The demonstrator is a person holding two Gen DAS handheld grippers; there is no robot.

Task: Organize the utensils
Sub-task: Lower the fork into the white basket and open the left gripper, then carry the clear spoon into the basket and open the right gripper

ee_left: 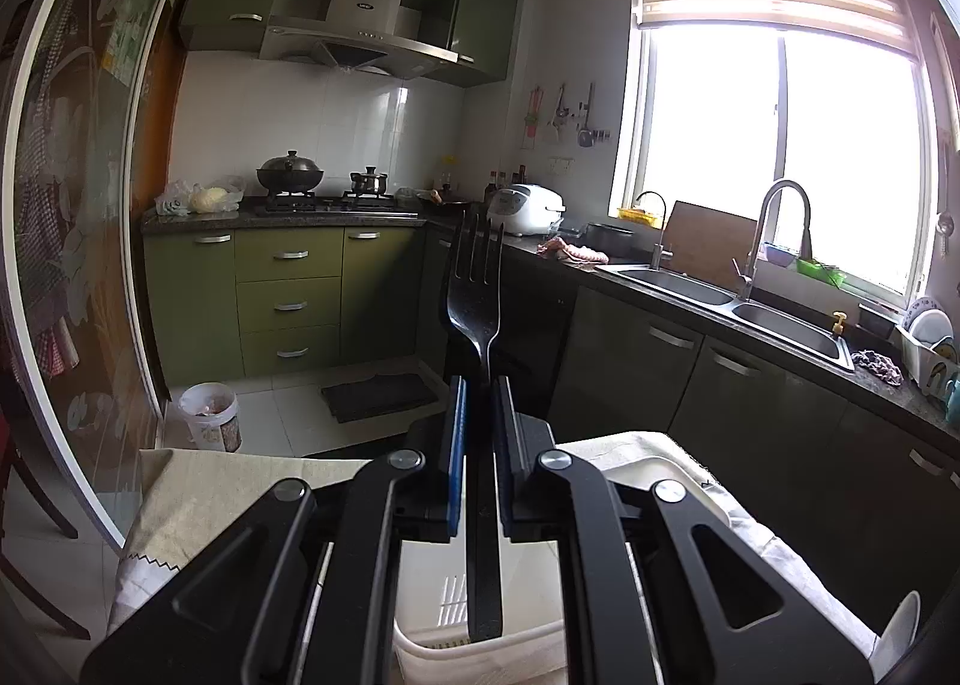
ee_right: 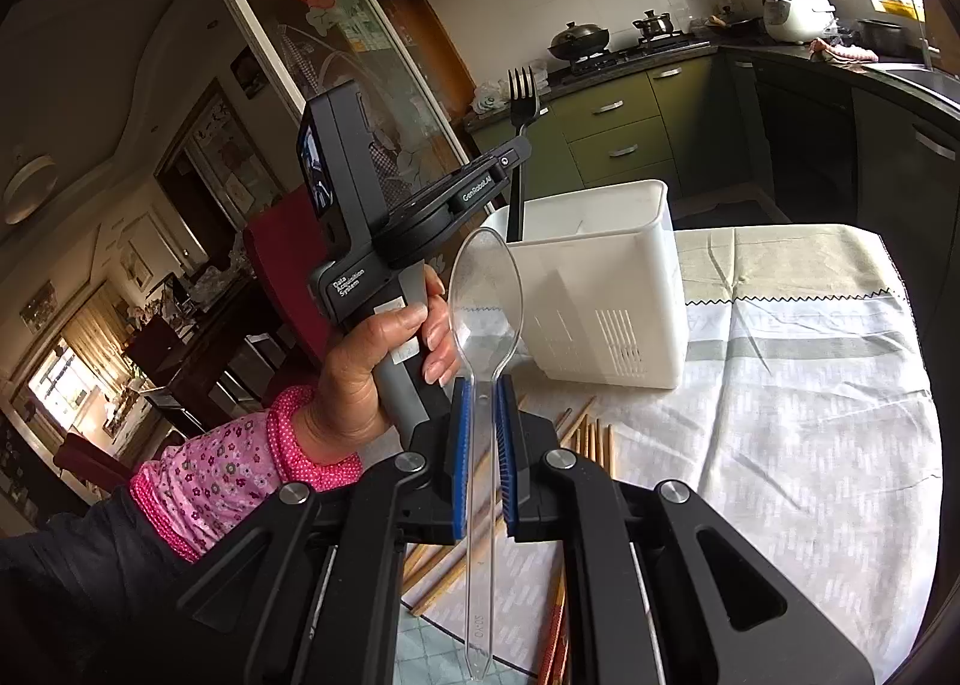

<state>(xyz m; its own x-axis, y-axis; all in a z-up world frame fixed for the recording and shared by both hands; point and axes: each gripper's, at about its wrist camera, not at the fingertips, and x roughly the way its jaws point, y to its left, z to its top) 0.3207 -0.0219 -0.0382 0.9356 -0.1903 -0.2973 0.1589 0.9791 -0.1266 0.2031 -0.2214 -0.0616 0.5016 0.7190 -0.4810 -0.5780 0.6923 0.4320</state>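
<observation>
My left gripper (ee_left: 478, 385) is shut on a black fork (ee_left: 475, 289), tines up, handle end down inside the white utensil holder (ee_left: 648, 475). In the right wrist view the left gripper (ee_right: 515, 160) holds the fork (ee_right: 522, 91) upright over the holder (ee_right: 600, 289), its handle dipping into the left compartment. My right gripper (ee_right: 482, 391) is shut on a clear plastic spoon (ee_right: 486, 277), bowl up, in front of the holder and the left hand.
Several wooden chopsticks (ee_right: 591, 436) lie on the tablecloth (ee_right: 780, 415) below the right gripper. A red chair (ee_right: 282, 259) stands left of the table. Kitchen counters, a sink (ee_left: 780, 325) and a stove (ee_left: 336, 202) lie beyond.
</observation>
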